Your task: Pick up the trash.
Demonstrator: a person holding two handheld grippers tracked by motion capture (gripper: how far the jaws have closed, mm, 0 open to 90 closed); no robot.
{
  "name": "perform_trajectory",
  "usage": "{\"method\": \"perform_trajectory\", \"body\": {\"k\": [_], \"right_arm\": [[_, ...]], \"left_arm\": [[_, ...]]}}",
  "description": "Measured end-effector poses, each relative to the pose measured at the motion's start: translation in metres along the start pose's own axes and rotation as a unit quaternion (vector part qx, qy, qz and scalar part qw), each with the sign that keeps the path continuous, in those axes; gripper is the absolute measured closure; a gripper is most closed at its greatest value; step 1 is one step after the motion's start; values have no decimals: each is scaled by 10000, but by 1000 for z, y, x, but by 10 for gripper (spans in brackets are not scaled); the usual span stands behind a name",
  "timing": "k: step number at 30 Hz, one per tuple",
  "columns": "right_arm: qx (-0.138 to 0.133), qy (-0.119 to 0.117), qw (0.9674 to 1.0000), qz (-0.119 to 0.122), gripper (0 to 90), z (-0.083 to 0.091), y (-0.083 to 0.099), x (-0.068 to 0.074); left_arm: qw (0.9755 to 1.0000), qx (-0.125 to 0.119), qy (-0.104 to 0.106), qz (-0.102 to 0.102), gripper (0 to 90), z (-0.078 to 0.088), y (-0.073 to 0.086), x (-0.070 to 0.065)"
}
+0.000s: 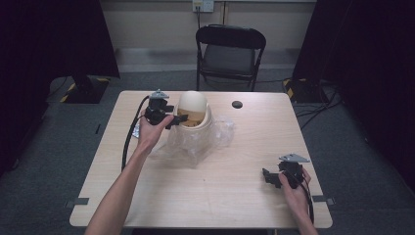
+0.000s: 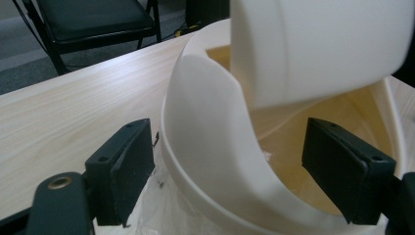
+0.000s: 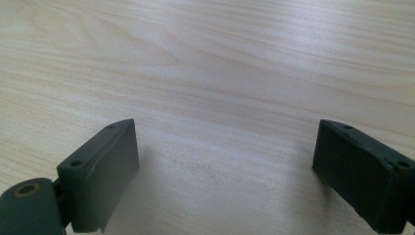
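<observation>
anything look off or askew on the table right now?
Nothing spilled or visibly damaged. The cream lidded container sits on crumpled clear plastic wrap rather than bare table, its lid tipped up. The left gripper straddles its rim, fingers open. The right gripper rests idle, open.

Left arm: my forearm point(image 1: 128, 172) reaches far and left across the scene, bare to the elbow.
Left gripper point(image 1: 172, 120): held at the far left, my fingers point(image 2: 122, 166) spread wide.
Right gripper point(image 1: 270, 177): held near and right, low, my fingers point(image 3: 100, 166) wide apart and holding nothing.
</observation>
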State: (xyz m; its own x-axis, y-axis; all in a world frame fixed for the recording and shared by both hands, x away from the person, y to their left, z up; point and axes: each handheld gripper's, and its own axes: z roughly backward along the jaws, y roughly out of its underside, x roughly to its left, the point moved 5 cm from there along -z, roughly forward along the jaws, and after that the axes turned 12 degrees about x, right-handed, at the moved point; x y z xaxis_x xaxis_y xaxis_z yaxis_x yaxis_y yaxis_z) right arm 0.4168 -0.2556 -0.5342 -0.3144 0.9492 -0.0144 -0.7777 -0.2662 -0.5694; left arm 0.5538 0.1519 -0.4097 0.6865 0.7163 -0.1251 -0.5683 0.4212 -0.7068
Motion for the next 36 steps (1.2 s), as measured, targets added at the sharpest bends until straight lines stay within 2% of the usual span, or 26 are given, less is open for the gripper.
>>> {"method": "perform_trajectory", "body": {"k": [3,4,5,6,11,13,14,15,17,19,21,23,24,25,26,27,30,33,36], "right_arm": [[-4,4,10000,-5,91,0,0,0],[-5,5,10000,0,91,0,0,0],[-5,5,10000,0,91,0,0,0],[-5,4,10000,-1,91,0,0,0],[-5,5,10000,-1,91,0,0,0],[-5,4,10000,-1,91,0,0,0],[-5,5,10000,0,91,0,0,0],[-5,5,10000,0,91,0,0,0],[-4,4,10000,-1,91,0,0,0],[-6,4,10000,-1,91,0,0,0],[1,-1,10000,-2,90,0,0,0],[-1,-1,10000,1,90,0,0,0],[0,-1,10000,0,91,0,0,0],[0,-1,10000,0,91,0,0,0],[-1,0,10000,2,90,0,0,0],[-1,0,10000,2,90,0,0,0],[-5,4,10000,-1,91,0,0,0],[-5,4,10000,0,91,0,0,0],[-5,6,10000,0,90,0,0,0]], "left_arm": [[10000,-49,-57,-64,192,8,0,0],[9999,-143,-11,-34,192,17,0,2],[9999,-143,-11,-34,191,17,0,2],[9997,-221,-58,-6,188,26,3,5],[9994,-272,-162,121,169,38,13,16],[9996,-154,-162,144,169,41,22,22],[9995,-61,-254,163,170,43,32,28],[9995,-61,-254,163,174,43,32,28],[9992,-33,-311,268,174,46,42,36],[9990,84,-249,352,174,46,52,44],[9986,98,-356,380,174,46,63,51],[9984,227,-292,435,173,45,73,58],[9977,210,-404,503,161,46,81,66],[9977,210,-404,503,165,46,81,66],[9969,196,-427,631,165,46,89,72],[9969,196,-427,631,165,46,89,72],[9953,397,-506,720,162,44,100,84],[9938,436,-559,856,167,43,106,94],[9931,482,-614,875,171,40,110,101]]}}
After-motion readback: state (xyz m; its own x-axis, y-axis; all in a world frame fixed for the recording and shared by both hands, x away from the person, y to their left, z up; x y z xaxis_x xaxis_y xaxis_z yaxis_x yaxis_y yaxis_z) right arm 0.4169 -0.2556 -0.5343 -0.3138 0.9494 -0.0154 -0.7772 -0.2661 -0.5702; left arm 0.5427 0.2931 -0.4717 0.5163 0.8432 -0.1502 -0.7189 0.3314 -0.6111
